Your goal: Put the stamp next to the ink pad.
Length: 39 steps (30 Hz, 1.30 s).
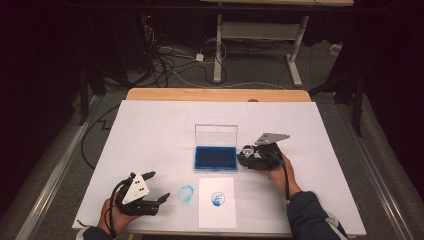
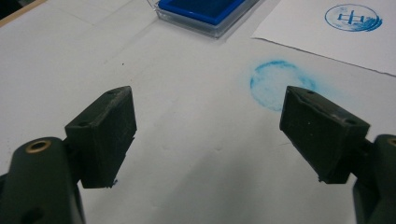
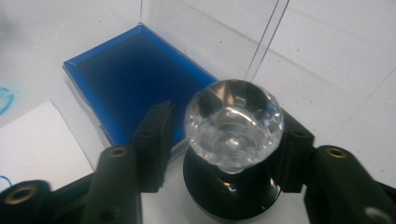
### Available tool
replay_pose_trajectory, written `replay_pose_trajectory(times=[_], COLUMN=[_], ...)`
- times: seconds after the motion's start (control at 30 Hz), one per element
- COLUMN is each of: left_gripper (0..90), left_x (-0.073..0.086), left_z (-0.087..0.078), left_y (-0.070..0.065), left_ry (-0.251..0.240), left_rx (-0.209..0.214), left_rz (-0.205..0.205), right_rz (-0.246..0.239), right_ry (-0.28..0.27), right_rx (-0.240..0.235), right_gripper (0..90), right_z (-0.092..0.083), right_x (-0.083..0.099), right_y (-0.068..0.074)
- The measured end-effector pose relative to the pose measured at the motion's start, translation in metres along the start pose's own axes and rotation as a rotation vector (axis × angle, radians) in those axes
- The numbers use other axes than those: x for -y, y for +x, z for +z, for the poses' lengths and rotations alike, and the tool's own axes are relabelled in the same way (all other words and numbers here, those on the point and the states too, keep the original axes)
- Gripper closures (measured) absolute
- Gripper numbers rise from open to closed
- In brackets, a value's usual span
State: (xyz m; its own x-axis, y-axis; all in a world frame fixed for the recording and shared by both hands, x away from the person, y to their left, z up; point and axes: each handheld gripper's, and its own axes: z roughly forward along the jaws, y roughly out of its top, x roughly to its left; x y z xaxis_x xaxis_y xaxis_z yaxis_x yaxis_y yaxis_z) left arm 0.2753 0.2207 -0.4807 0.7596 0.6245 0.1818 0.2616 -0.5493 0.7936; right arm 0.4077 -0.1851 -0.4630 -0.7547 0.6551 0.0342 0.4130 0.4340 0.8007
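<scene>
We see the stamp (image 3: 233,154) standing upright on the white sheet (image 1: 150,130), just beside the right edge of the ink pad (image 1: 215,157), with the right gripper (image 1: 248,152) around it. In the right gripper view its jaws stand apart: a gap shows between the left jaw and the stamp's clear knob, while the right jaw sits close behind the knob, and we cannot tell whether it touches. The stamp's black base is cut off by the bottom edge of that view.

The pad lies near the middle of the desk (image 1: 220,94), its clear lid (image 1: 216,134) raised upright along its far edge. Nearer the front edge lies a paper slip (image 1: 216,201) bearing a round blue print (image 1: 218,198) (its design is too small to read). Just left of the slip a blue smudge (image 1: 186,193) marks the sheet.

The left gripper (image 1: 161,198) rests near the front left corner, jaws wide apart with nothing between them, pointing towards the smudge. In the left gripper view the pad and the slip are both cut off at the top edge.

Open room lies across the far half of the sheet, along its left side, and to the right of the stamp out to the right edge.
</scene>
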Motion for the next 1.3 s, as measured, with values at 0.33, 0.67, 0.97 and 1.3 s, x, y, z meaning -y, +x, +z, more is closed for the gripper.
replay_pose_trajectory(times=[0.33,0.67,0.97,1.3], left_gripper=[17.9,18.1,18.1,18.1], left_x=[0.0,-0.001,-0.001,-0.001], left_z=[0.001,-0.001,-0.002,-0.003], left_y=[-0.001,-0.001,-0.001,-0.002], left_ry=[0.004,-0.001,-0.008,-0.009], left_rx=[0.01,0.018,0.009,0.002], left_rz=[0.008,0.013,0.012,0.014], right_rz=[-0.07,-0.105,-0.129,-0.17], right_ry=[0.002,-0.017,-0.043,-0.073], right_rx=[0.045,0.1,0.131,0.126], right_gripper=[33.0,19.9,15.6,16.6], right_z=[-0.003,-0.004,-0.009,-0.02], right_x=[-0.004,-0.007,-0.01,-0.016], right_y=[0.006,0.011,0.016,0.024])
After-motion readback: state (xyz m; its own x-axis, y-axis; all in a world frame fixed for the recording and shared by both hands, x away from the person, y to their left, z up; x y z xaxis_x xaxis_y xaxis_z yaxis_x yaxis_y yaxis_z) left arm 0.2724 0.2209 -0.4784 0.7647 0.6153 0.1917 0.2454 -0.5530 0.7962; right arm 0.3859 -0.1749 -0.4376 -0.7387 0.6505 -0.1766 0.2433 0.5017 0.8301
